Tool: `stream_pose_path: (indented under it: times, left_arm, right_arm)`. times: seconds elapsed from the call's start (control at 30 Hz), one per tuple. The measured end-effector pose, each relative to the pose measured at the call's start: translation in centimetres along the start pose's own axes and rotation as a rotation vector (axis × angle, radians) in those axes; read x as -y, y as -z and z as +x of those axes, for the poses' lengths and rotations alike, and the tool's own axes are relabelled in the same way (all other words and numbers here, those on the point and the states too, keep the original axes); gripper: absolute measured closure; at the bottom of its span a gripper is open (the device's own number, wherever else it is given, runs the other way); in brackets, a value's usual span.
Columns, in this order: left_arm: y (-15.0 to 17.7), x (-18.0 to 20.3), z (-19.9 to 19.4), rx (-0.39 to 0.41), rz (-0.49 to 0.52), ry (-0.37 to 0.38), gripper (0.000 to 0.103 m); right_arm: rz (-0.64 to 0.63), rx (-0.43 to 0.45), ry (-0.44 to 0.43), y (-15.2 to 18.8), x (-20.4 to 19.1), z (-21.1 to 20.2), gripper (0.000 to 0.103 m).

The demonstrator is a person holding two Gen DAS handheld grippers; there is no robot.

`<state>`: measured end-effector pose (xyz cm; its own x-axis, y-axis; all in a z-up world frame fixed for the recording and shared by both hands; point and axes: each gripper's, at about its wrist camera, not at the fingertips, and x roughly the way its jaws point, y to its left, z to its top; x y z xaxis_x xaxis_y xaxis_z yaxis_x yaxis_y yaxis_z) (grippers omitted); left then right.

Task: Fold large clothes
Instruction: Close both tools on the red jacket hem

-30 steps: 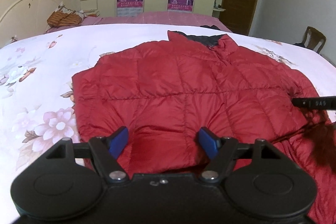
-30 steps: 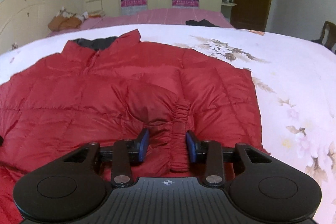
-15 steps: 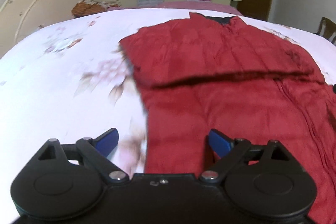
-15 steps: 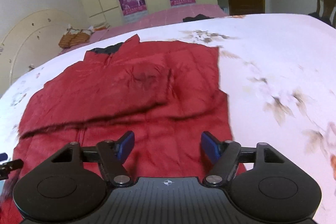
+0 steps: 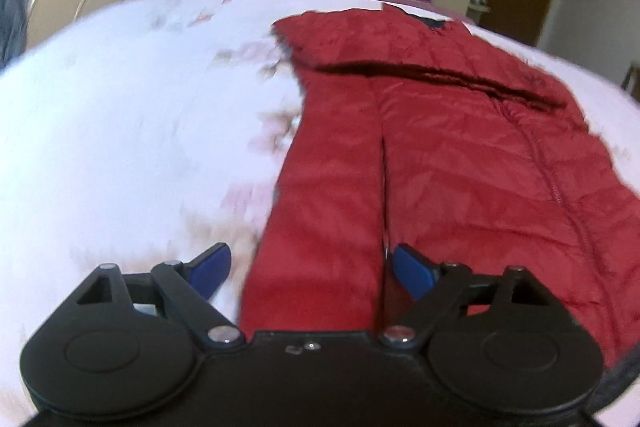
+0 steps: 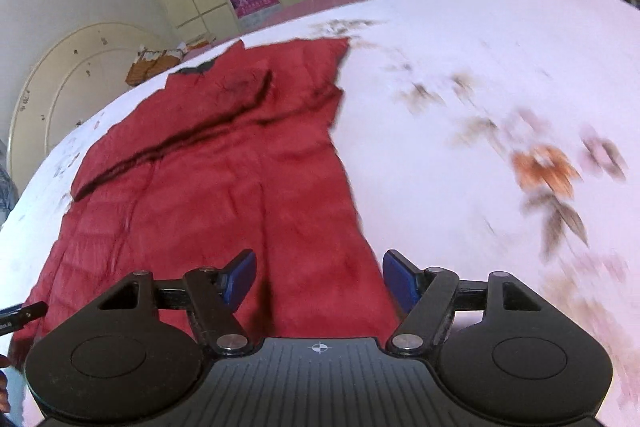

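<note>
The red jacket (image 5: 440, 155) lies flat on the bed (image 5: 120, 107), both sleeves already folded across its chest (collar at the far end). Lengthwise and crosswise folds look left. Left tool (image 5: 308, 269) and right tool (image 6: 318, 277) hang over the jacket's near hem, gaping, empty.

The red quilted jacket (image 5: 440, 147) lies flat on the bed, sleeves folded across its front.

Dim indoor light, heavy motion blur, fisheye-warped edges.
</note>
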<state>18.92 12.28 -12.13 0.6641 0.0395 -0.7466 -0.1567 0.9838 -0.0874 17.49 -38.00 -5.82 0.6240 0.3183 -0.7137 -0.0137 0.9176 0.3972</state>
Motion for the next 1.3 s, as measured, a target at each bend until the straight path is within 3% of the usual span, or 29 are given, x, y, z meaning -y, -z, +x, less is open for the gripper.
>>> stream_pose_path:
  times: [0.23,0.33,0.4,0.53,0.57,0.6,0.63,0.67,0.8,1.07,1.3]
  left_arm:
    - [2.9,-3.0,-3.2,0.000,-0.136,0.111,0.024]
    - [3.6,-4.5,-3.9,-0.026,-0.239,0.259,0.024]
    - [4.1,-5.2,-3.9,-0.046,-0.321,0.364,0.026]
    - [4.6,-5.8,-2.9,-0.025,-0.423,0.421,0.031]
    - [4.6,-6.0,-2.5,-0.017,-0.451,0.431,0.038]
    - [4.6,-6.3,-2.1,-0.007,-0.487,0.448,0.051]
    - [4.5,-6.5,-1.6,-0.010,-0.513,0.453,0.061]
    - [4.2,-6.6,-0.9,-0.018,-0.527,0.455,0.089]
    - [3.5,-6.2,-1.6,0.033,-0.525,0.489,0.095]
    - [-2.6,-5.6,-4.7,0.206,-0.509,0.535,0.096]
    - [-12.2,-3.1,-2.5,0.322,-0.457,0.580,0.096]
  right_arm:
    - [0.106,-0.025,-0.080,3.1,3.2,-3.0,0.033]
    - [0.130,-0.024,-0.121,3.8,4.1,-4.0,0.034]
    - [0.175,-0.039,-0.173,4.2,4.8,-4.1,0.046]
    - [0.318,-0.069,-0.307,4.4,6.6,-3.0,0.054]
    - [0.349,-0.072,-0.332,4.4,7.0,-2.5,0.063]
    - [0.374,-0.075,-0.350,4.2,7.3,-2.2,0.068]
    - [0.399,-0.084,-0.368,4.1,7.6,-1.7,0.084]
    - [0.411,-0.095,-0.383,4.0,7.7,-1.2,0.091]
    - [0.343,-0.054,-0.432,2.5,6.8,-2.3,0.097]
    - [0.180,0.090,-0.446,-4.5,3.2,-6.2,0.098]
    - [0.103,0.201,-0.422,-13.2,0.1,-4.2,0.098]
